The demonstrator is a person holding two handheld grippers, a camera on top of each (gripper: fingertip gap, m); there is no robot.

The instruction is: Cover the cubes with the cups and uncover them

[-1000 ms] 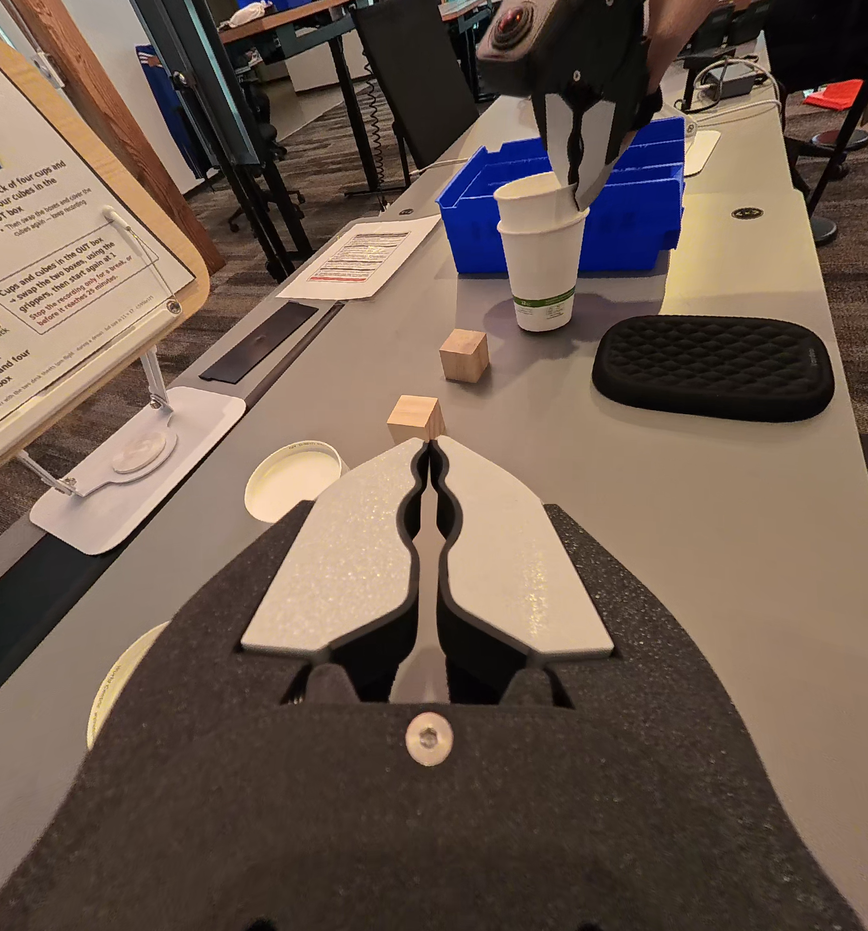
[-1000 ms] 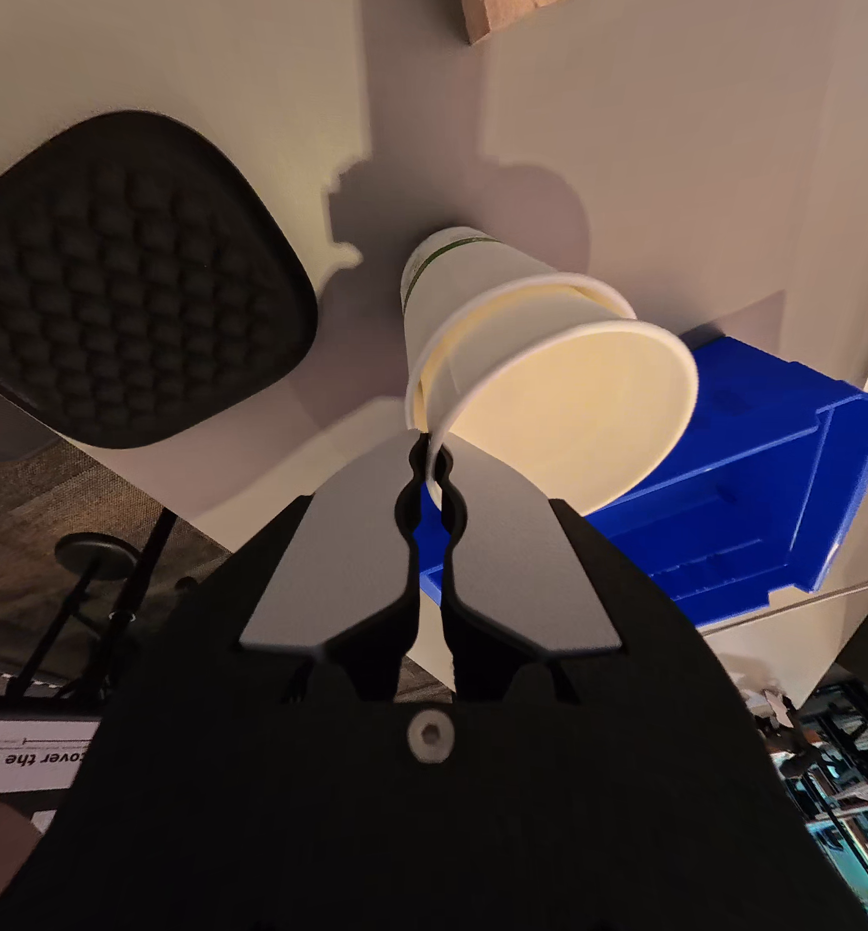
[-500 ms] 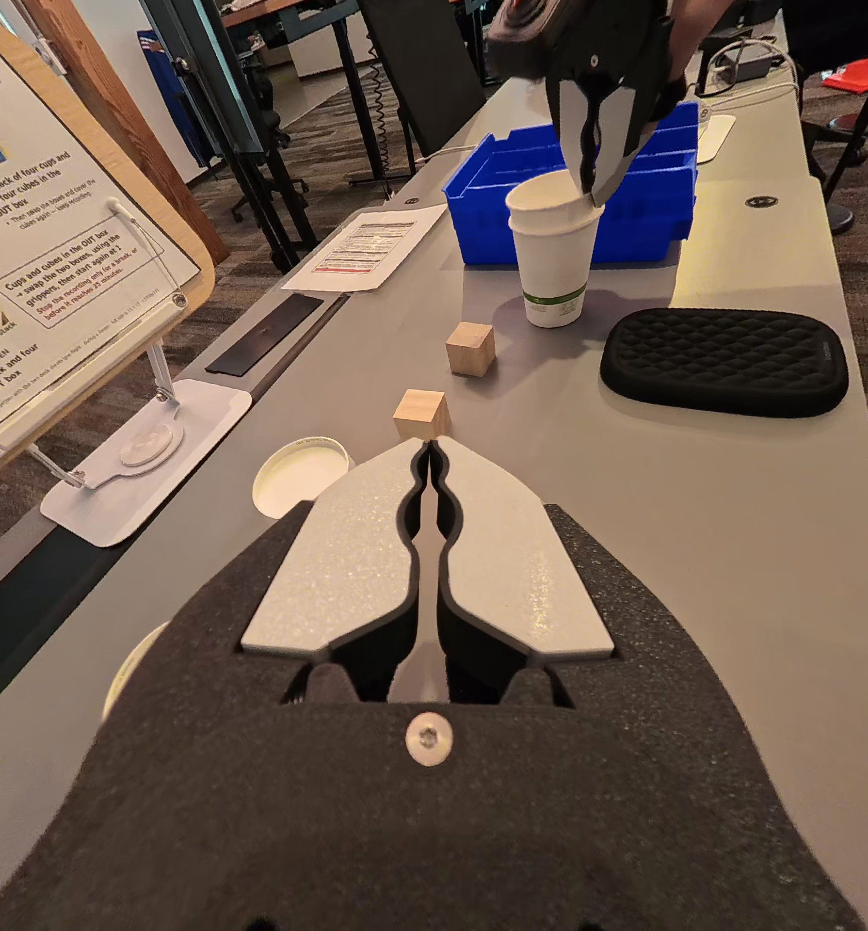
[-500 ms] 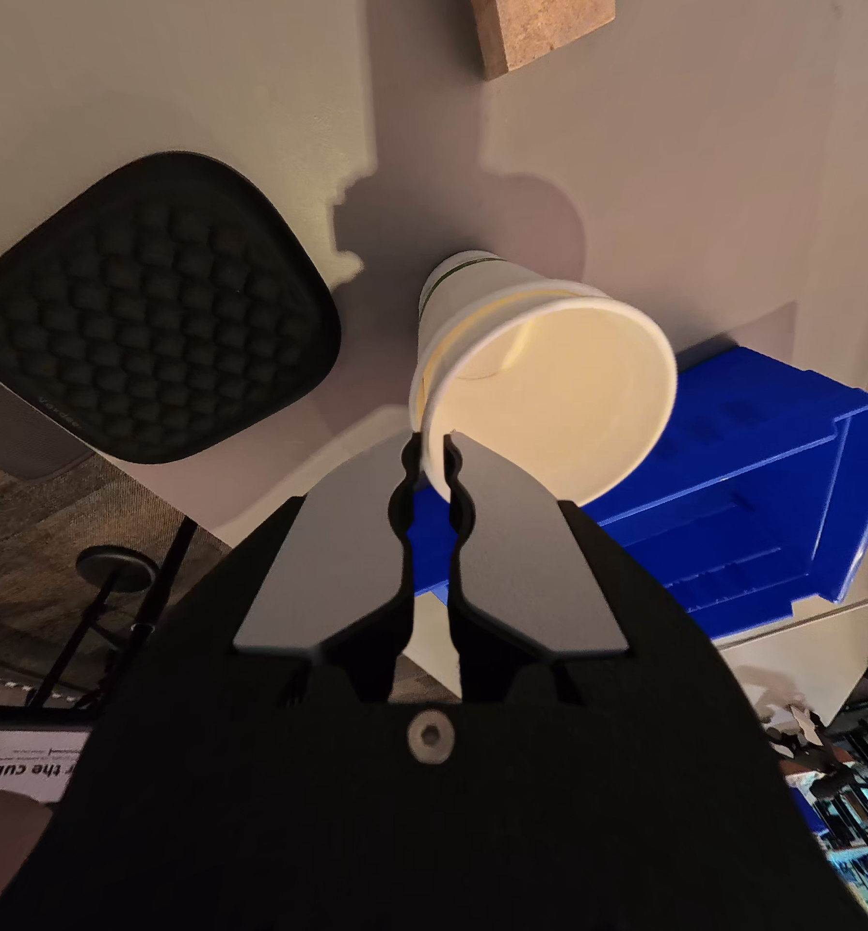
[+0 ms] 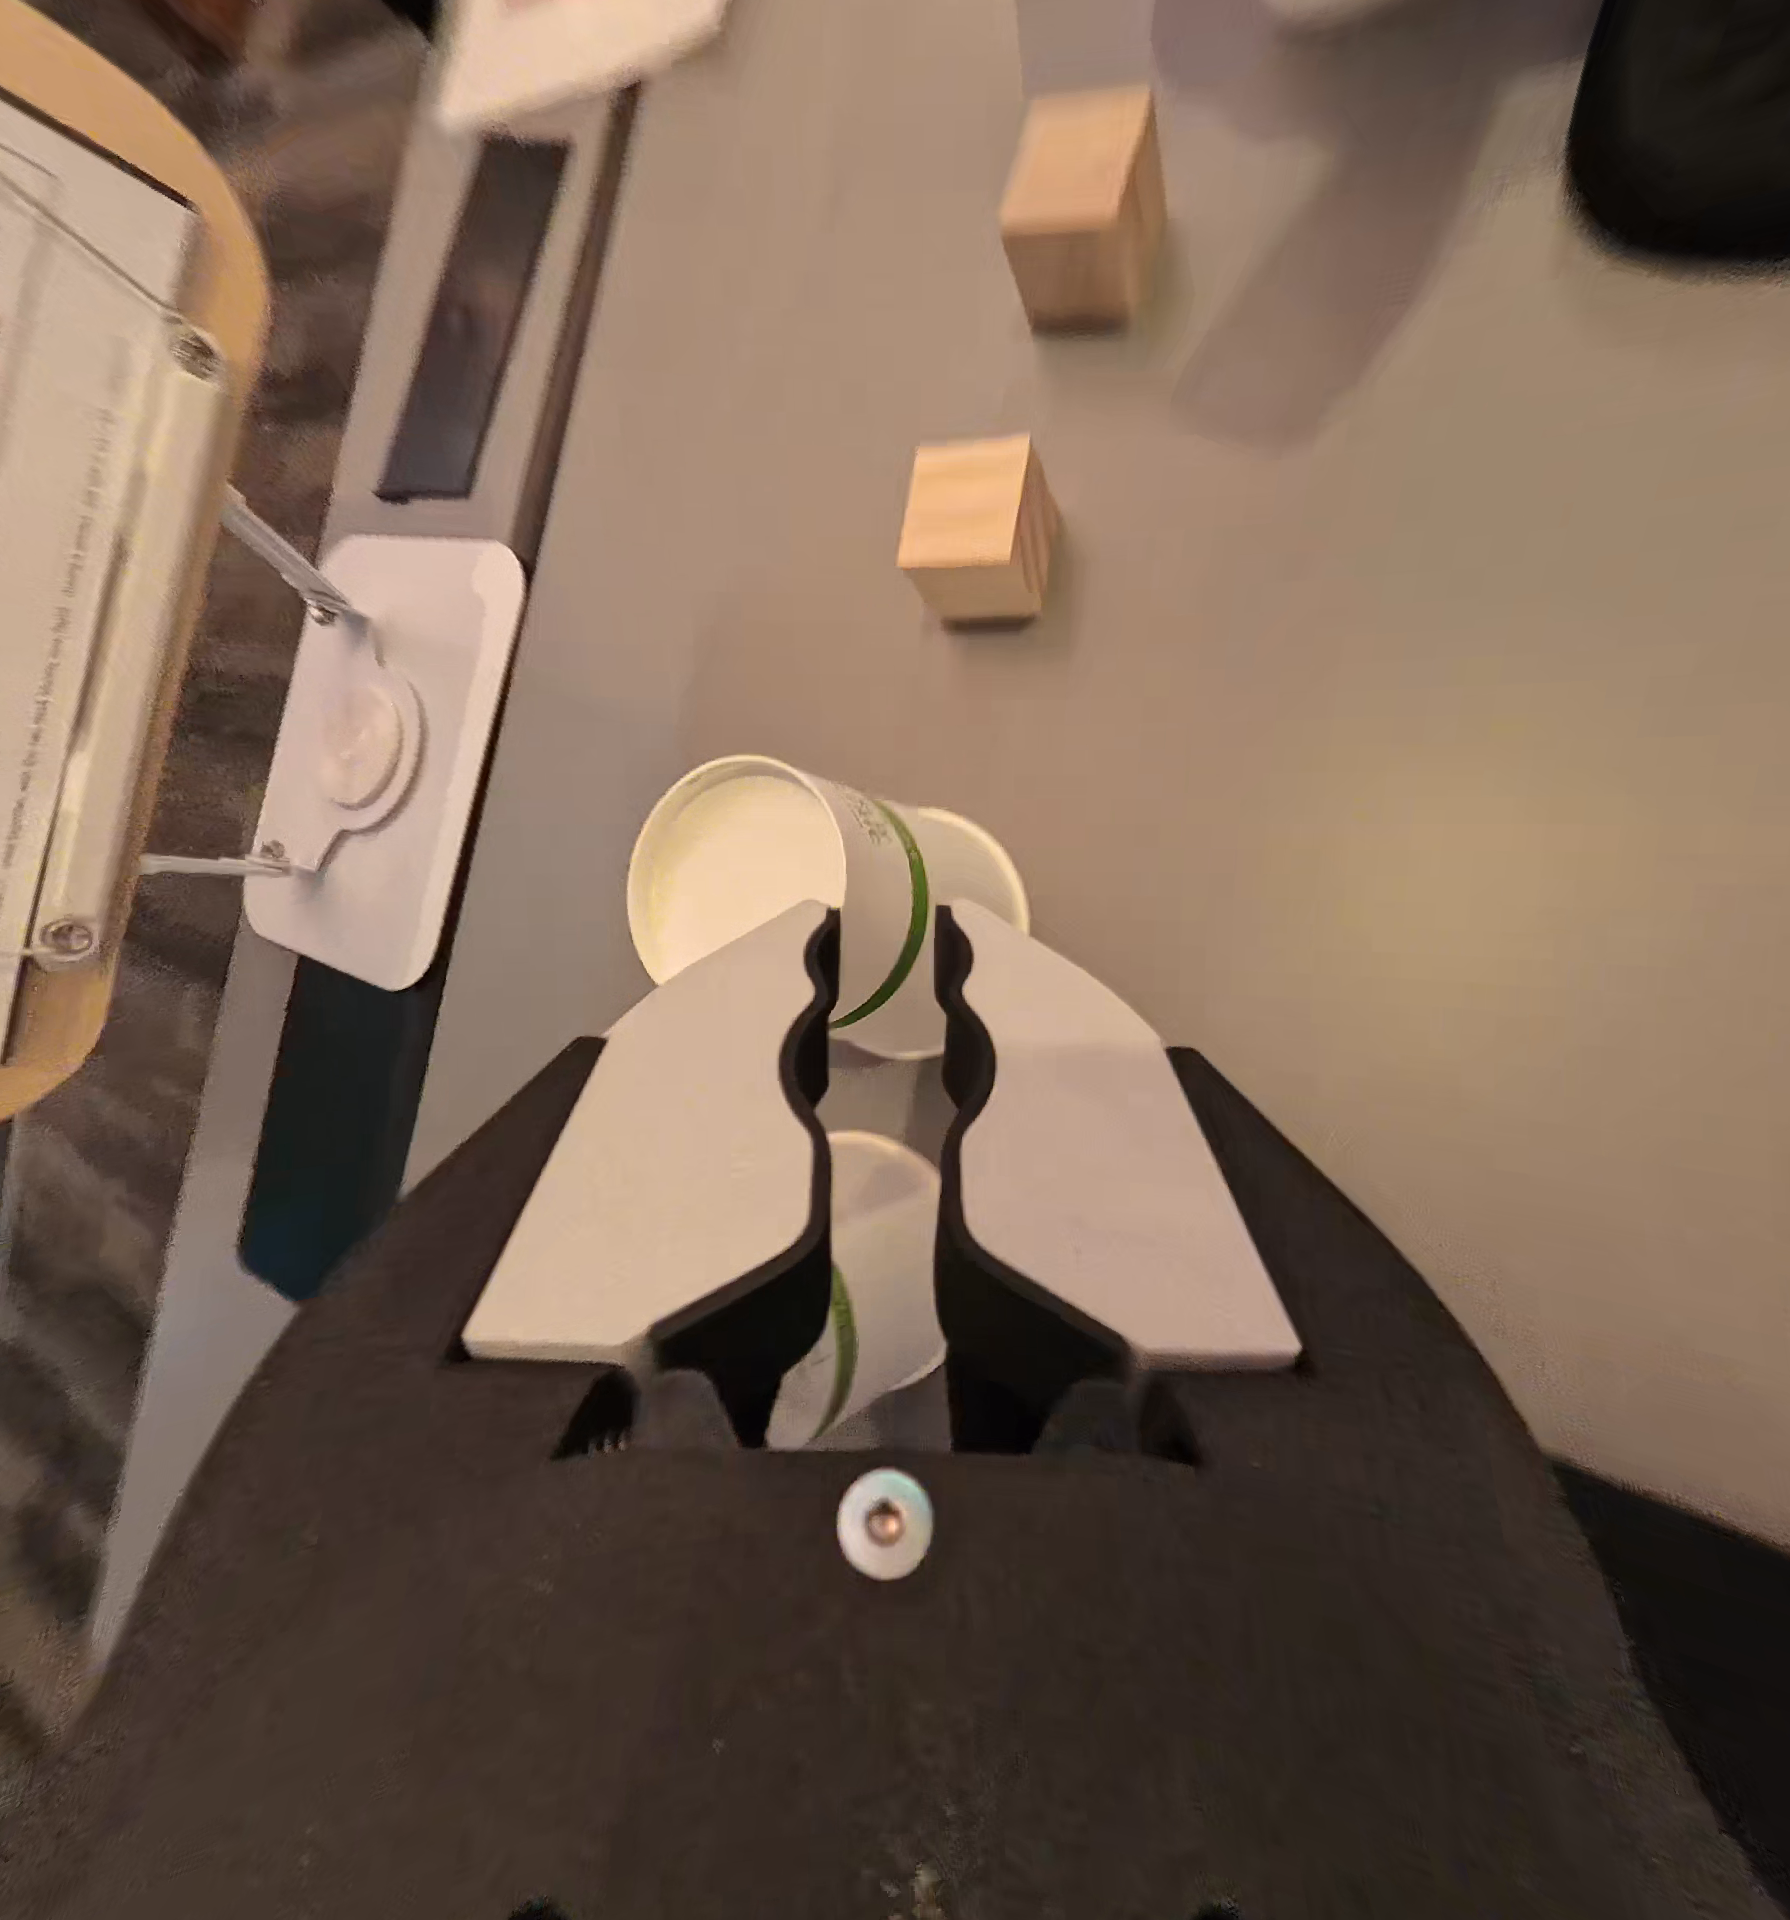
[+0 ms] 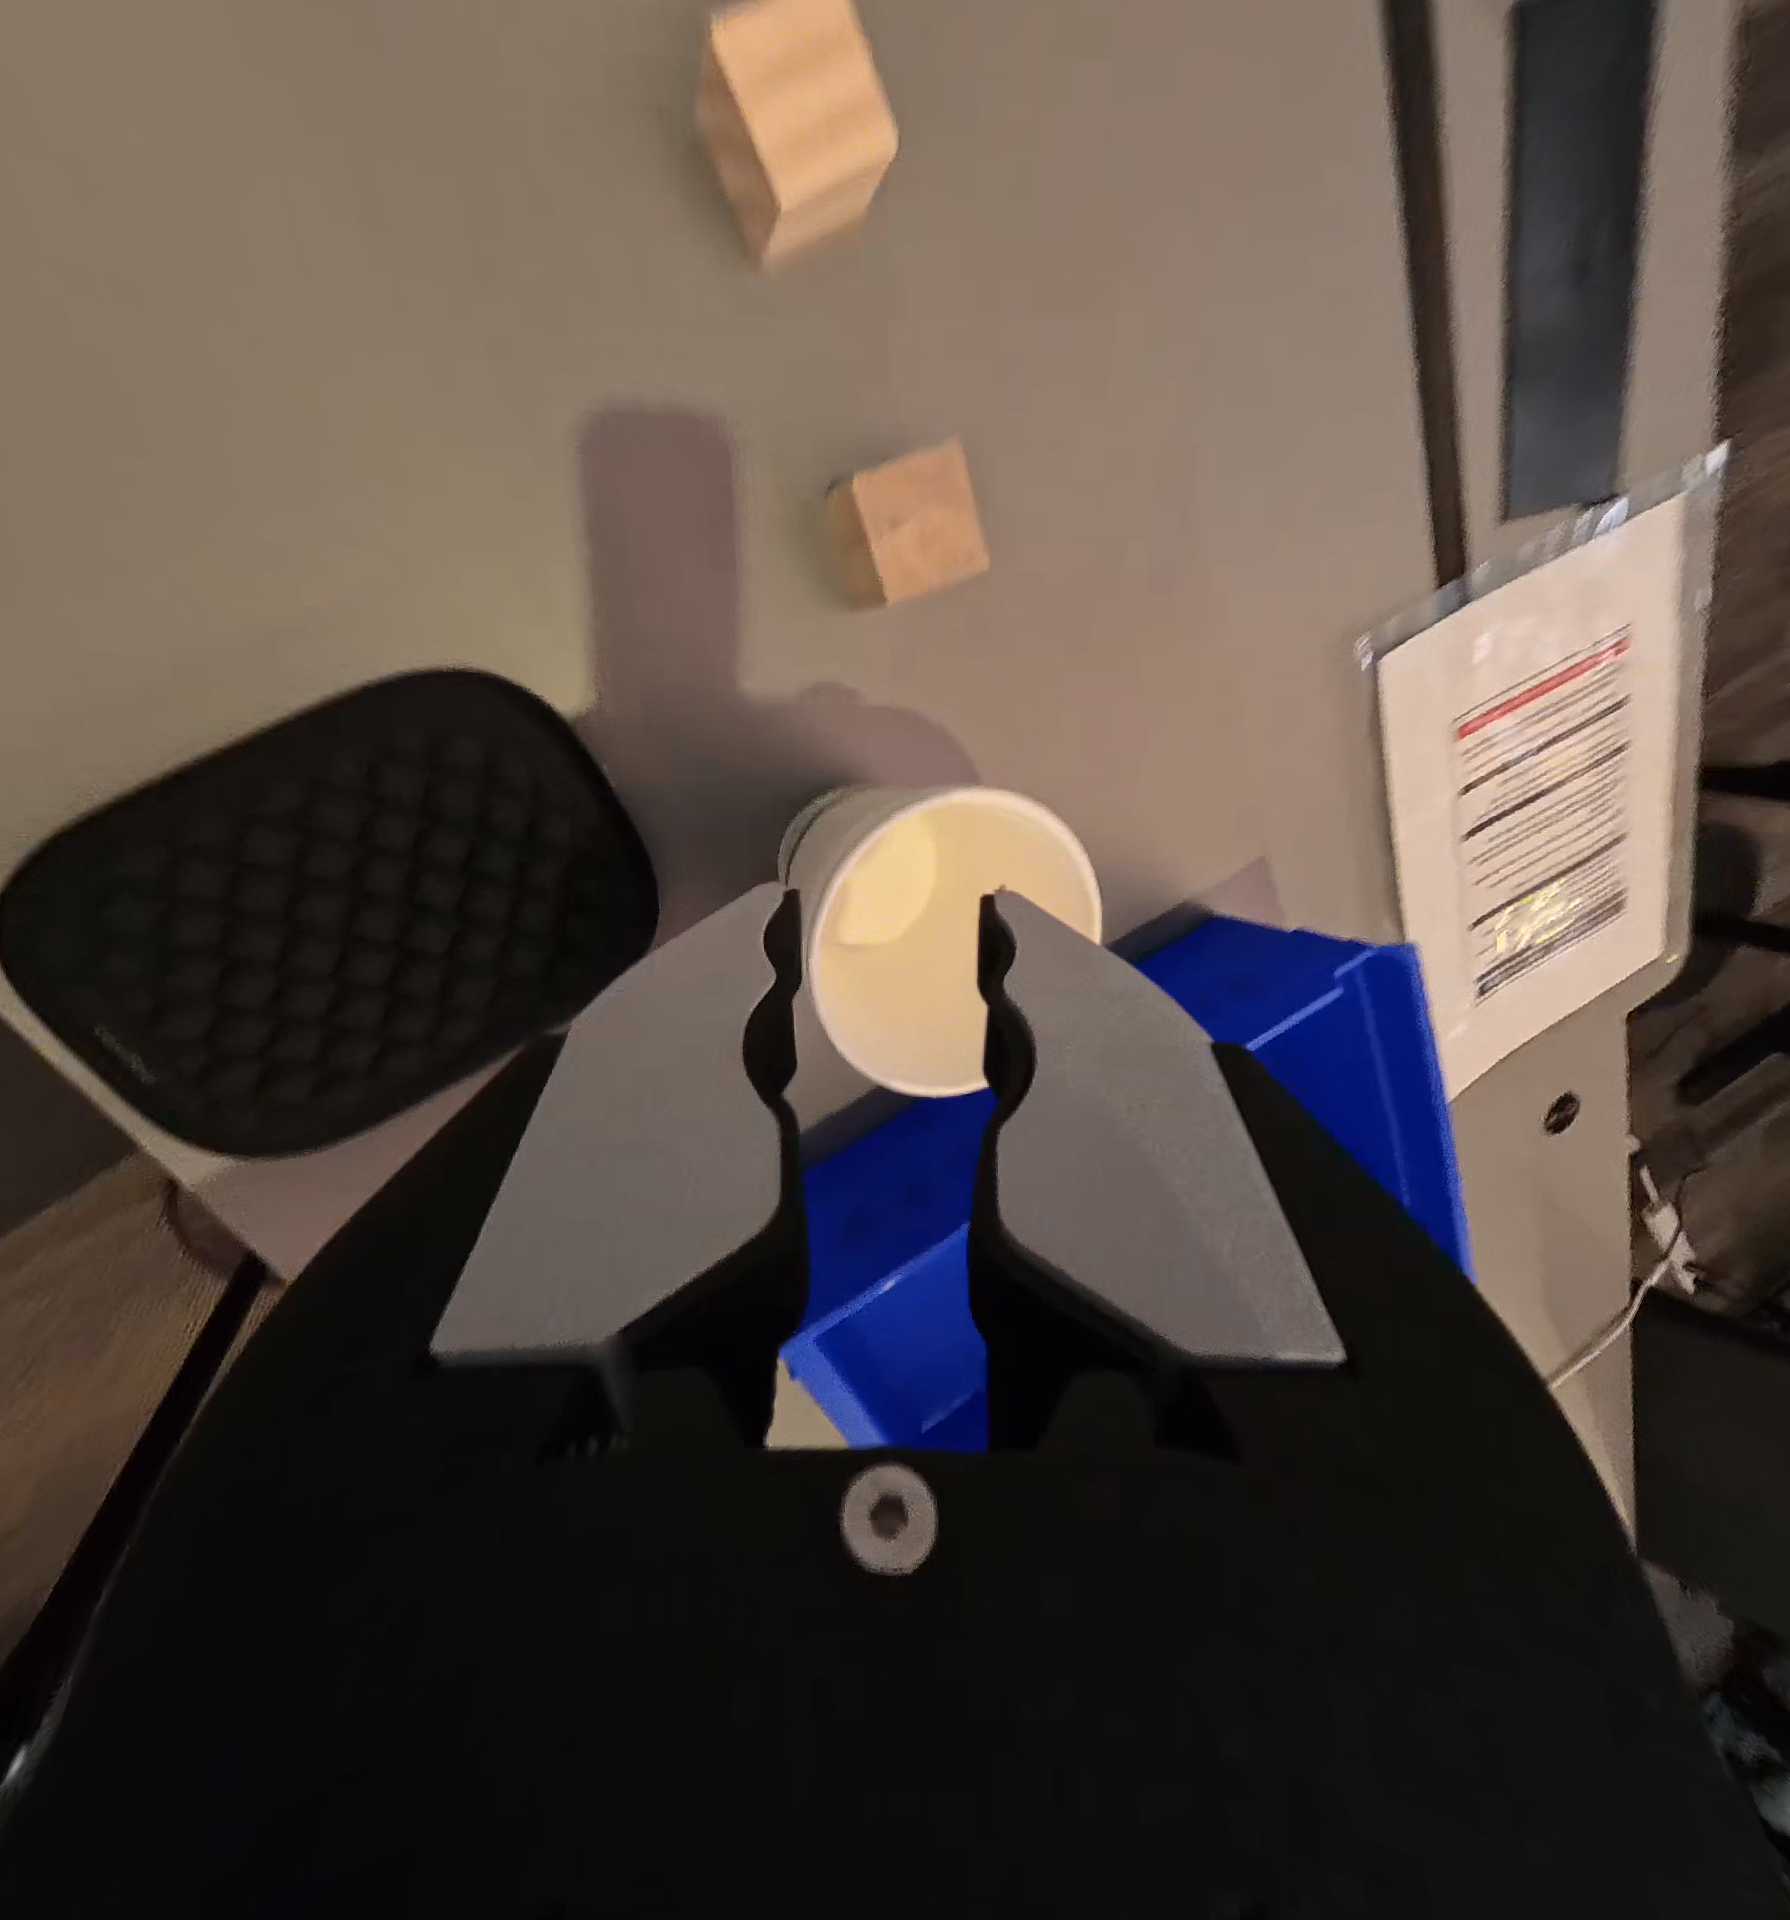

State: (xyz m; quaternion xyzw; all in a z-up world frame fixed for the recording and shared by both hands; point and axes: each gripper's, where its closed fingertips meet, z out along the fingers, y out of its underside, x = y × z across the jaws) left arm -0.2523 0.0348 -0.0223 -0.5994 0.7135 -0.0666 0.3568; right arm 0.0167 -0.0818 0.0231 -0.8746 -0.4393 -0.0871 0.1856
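Looking down your left gripper, you see its jaws parted with nothing gripped. Right under the fingers an upside-down paper cup with a green band stands on the grey table, seen through the gap. Just past the fingertips a second upside-down cup, white with a green ring near its base, sits tipped to the left, its flat bottom facing you; whether a fingertip touches it, you cannot tell. Beyond that cup two bare wooden cubes stand uncovered: the nearer cube first, then the farther cube, well apart from each other. Left of the cup, a white stand base carries a wooden board with a printed sheet.

Your right gripper is released too, jaws spread and holding nothing. Below its tips an upright cup stack shows a cream inside, mouth toward you. A blue bin lies on the near side of the stack, a black quilted pad to its left, a paper sheet to its right. Past the stack the same two cubes appear, blurred.
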